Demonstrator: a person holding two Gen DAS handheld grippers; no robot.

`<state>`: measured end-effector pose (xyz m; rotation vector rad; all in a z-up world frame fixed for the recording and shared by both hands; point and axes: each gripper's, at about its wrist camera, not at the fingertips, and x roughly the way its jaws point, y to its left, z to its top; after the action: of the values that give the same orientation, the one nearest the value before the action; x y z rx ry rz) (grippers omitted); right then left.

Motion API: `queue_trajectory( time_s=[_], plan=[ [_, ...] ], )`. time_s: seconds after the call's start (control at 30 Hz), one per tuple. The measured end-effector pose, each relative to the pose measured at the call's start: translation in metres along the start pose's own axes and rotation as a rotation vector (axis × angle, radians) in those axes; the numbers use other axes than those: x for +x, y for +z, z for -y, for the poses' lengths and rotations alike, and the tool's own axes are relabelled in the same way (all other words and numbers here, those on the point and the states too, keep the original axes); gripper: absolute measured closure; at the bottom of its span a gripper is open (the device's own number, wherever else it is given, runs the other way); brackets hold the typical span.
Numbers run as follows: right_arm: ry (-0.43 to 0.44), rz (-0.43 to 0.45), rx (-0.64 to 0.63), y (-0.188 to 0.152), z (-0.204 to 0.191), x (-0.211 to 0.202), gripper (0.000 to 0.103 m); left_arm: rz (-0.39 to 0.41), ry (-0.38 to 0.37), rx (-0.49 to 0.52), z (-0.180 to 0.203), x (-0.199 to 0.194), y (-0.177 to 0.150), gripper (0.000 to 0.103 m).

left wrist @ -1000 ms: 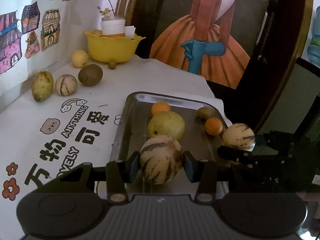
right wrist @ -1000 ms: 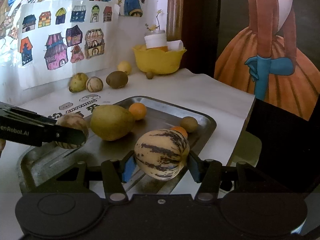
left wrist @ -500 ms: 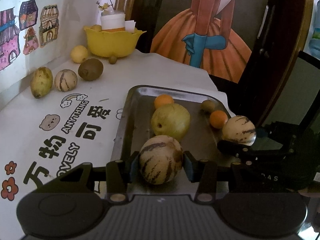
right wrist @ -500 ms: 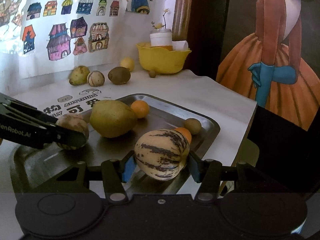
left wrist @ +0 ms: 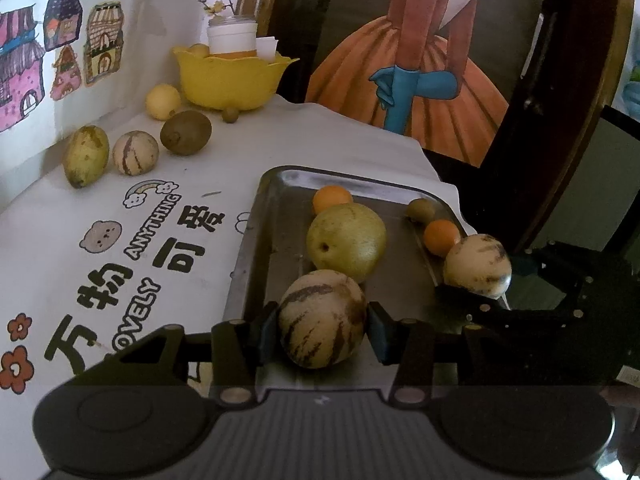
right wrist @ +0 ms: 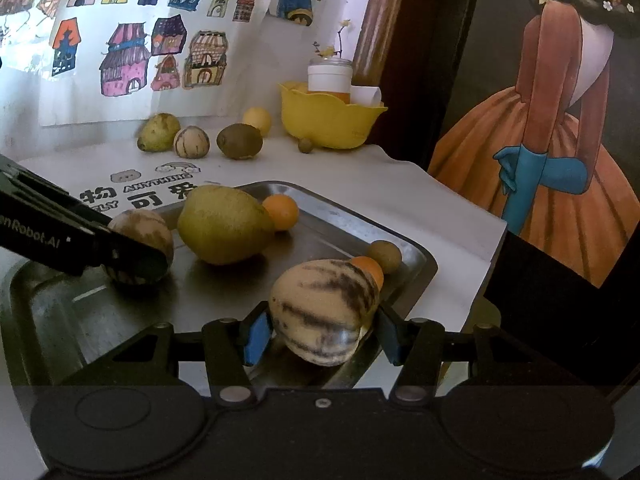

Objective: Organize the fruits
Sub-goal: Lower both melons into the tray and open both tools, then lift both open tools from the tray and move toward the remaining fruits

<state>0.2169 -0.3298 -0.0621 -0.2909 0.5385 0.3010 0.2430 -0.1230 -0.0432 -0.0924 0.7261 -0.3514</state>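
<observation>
A striped melon [left wrist: 322, 318] is clamped between the pads of the left claw [left wrist: 322, 330] over the near end of the metal tray [left wrist: 256, 240]. A second striped melon [right wrist: 324, 312] is gripped by the right claw [right wrist: 322, 334] at the tray's right edge, just in front of a small orange [right wrist: 370, 268]. A large yellow-green fruit [left wrist: 346, 242] and another orange [left wrist: 332, 199] are seen lying in the tray. More fruit is lined up along the wall on the worktop [left wrist: 280, 140], beside a yellow bowl [left wrist: 232, 80].
</observation>
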Motion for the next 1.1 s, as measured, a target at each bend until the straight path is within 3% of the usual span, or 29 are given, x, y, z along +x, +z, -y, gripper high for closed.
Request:
queue_trajectory(
  time_s=[0.23,0.63,0.93,1.1],
  plan=[
    [-0.012,0.005,-0.024,-0.002,-0.004,0.000,0.046,-0.011,-0.016,-0.023,-0.003,-0.002,0.000,0.051],
    [-0.021,0.019,-0.008,-0.005,-0.004,-0.017,0.039,0.018,-0.041,-0.059,0.000,-0.020,0.001,0.033],
    [-0.060,0.067,0.022,-0.004,0.002,-0.069,0.012,0.092,-0.040,-0.055,0.004,-0.060,0.003,0.001],
    [-0.114,0.059,0.041,-0.010,-0.001,-0.111,0.001,0.092,-0.033,-0.042,0.006,-0.079,-0.006,0.000]
  ],
)
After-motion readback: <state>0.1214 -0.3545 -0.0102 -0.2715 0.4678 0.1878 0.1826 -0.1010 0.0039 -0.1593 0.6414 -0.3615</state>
